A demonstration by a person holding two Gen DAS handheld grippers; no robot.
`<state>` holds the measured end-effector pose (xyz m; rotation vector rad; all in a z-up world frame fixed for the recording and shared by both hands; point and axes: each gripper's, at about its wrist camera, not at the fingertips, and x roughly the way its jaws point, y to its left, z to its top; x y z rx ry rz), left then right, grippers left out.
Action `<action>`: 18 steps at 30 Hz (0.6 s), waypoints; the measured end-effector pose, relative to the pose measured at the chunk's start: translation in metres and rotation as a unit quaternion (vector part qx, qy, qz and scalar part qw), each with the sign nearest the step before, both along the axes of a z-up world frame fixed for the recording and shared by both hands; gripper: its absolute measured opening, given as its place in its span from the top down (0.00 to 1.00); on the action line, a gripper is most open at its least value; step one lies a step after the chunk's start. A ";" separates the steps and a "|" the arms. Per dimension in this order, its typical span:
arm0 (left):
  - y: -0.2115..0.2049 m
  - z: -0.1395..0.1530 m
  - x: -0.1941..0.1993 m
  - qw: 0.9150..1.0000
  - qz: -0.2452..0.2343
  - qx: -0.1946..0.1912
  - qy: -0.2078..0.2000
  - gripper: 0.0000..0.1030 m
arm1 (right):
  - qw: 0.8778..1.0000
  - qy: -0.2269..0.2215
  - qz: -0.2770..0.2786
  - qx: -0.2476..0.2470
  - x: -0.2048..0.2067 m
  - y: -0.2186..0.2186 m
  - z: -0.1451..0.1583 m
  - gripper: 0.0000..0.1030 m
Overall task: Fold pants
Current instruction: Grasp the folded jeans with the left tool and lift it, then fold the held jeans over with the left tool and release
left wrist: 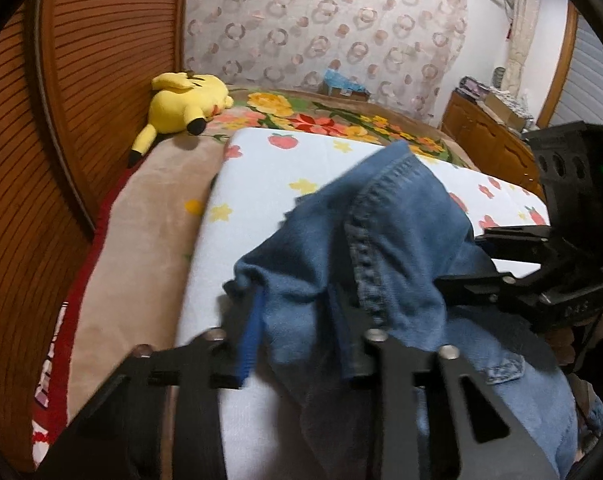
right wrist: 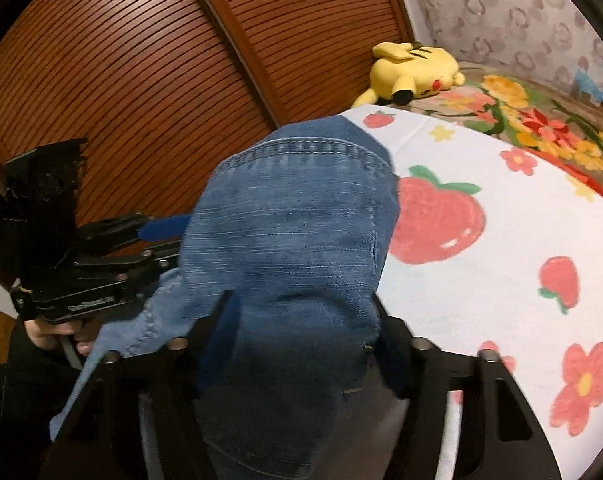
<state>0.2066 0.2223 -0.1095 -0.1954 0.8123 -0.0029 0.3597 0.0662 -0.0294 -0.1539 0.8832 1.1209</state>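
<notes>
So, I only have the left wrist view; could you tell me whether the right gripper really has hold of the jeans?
Observer: Yes, a thick bunch of the jeans fills the gap between the fingers of the right gripper.
Operator: How does my left gripper look from there?
Observer: The left gripper comes in from the side, its tips going behind the denim.
Operator: Anything beneath it?
Observer: A hand shows just under its body.

The raised lettering on the left tool [right wrist: 157,236] is too blurred to read.
</notes>
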 end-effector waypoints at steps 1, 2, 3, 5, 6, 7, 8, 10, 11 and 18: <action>-0.001 0.000 0.000 1.000 -0.002 -0.001 -0.001 0.84 | 1.000 0.004 0.008 0.010 0.000 -0.001 0.004 0.66; -0.002 0.001 -0.002 1.000 -0.003 -0.005 -0.004 0.89 | 1.000 0.005 0.013 0.019 0.000 -0.002 0.008 0.71; -0.002 0.002 -0.004 1.000 -0.003 -0.010 -0.006 0.91 | 1.000 0.003 0.019 0.022 -0.001 -0.003 0.012 0.74; -0.003 0.010 -0.011 1.000 -0.001 -0.022 -0.021 0.93 | 0.999 -0.014 0.031 0.030 -0.009 -0.003 0.025 0.76; -0.002 0.016 -0.014 0.999 0.001 -0.026 -0.029 0.93 | 0.999 -0.019 0.037 0.035 -0.013 -0.001 0.031 0.77; -0.001 0.022 -0.018 0.999 0.003 -0.028 -0.038 0.93 | 0.998 -0.026 0.045 0.040 -0.018 0.001 0.039 0.77; 0.000 0.031 -0.022 0.998 0.007 -0.031 -0.050 0.93 | 0.997 -0.036 0.052 0.044 -0.023 0.004 0.047 0.77; 0.005 0.055 -0.033 0.996 0.018 -0.034 -0.080 0.94 | 0.995 -0.048 0.067 0.057 -0.031 0.011 0.063 0.77; 0.010 0.065 -0.037 0.995 0.024 -0.031 -0.093 0.94 | 0.994 -0.052 0.074 0.065 -0.033 0.015 0.072 0.78; 0.049 0.129 -0.061 0.984 0.071 -0.011 -0.163 0.94 | 0.984 -0.076 0.117 0.110 -0.035 0.049 0.122 0.78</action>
